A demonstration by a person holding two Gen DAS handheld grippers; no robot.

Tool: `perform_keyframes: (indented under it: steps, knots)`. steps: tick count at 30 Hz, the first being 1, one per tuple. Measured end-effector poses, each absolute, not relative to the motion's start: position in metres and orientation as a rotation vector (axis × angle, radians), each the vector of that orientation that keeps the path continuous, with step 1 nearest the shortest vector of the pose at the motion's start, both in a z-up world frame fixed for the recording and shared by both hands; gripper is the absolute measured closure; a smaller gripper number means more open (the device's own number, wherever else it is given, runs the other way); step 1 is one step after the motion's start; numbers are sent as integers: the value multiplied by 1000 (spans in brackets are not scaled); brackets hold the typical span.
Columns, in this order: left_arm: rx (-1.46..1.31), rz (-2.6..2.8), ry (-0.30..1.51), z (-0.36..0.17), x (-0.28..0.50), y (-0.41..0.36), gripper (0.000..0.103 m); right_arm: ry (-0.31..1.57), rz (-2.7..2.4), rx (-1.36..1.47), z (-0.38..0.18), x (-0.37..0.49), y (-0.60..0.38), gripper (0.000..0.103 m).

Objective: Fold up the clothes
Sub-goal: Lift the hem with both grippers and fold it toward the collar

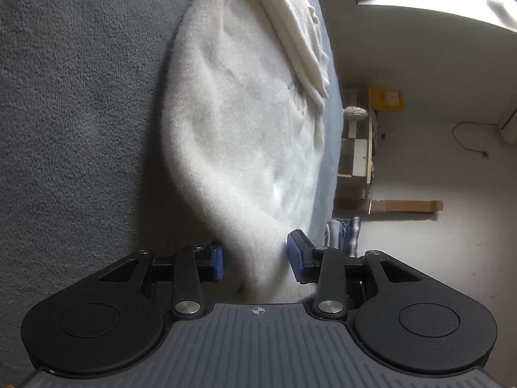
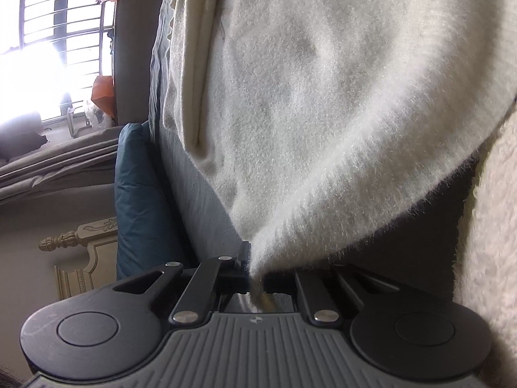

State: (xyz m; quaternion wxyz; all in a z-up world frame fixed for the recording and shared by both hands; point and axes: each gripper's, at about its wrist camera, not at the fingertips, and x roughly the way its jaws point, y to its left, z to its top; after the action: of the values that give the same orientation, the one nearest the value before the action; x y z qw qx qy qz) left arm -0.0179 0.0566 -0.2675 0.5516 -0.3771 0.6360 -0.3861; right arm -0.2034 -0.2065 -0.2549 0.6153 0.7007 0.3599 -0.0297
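The left gripper (image 1: 255, 260) stands with jaws parted around a fold of the white fuzzy sweater (image 1: 245, 129); the right gripper (image 2: 257, 279) is clamped on that sweater's edge.

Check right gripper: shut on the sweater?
Shut on it: the right gripper has its jaws pinched together on the white sweater's edge.

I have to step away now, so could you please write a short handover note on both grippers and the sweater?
Left gripper: open, sweater edge between its blue pads, not pinched.
Right gripper: shut on a corner of the sweater, fabric pulled taut from it.
Sweater: white, fuzzy, spread on the grey bed cover; one sleeve already lies folded across the body.
Left to do: finish this fold, then the rest.
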Motion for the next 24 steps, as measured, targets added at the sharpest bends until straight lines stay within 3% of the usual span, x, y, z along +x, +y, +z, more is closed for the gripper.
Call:
perform_keyframes:
  steps: [9,14,19,24]
  knots:
    - [-990,-913,1536,-278,-20,45,64,700,-39,1726,-262,-215,-214,95]
    - [-1010,-868,1480,-276,-20,51,46,626,-11,1858,-274,-218,-212,95]
    - [-1057,-856,1466,-283,-20,42,37,578,38,1929,-280,-217,-210,95]
    - [-1137,-847,1465,-291,-22,35,36,568,49,1940,-283,-214,-210,95]
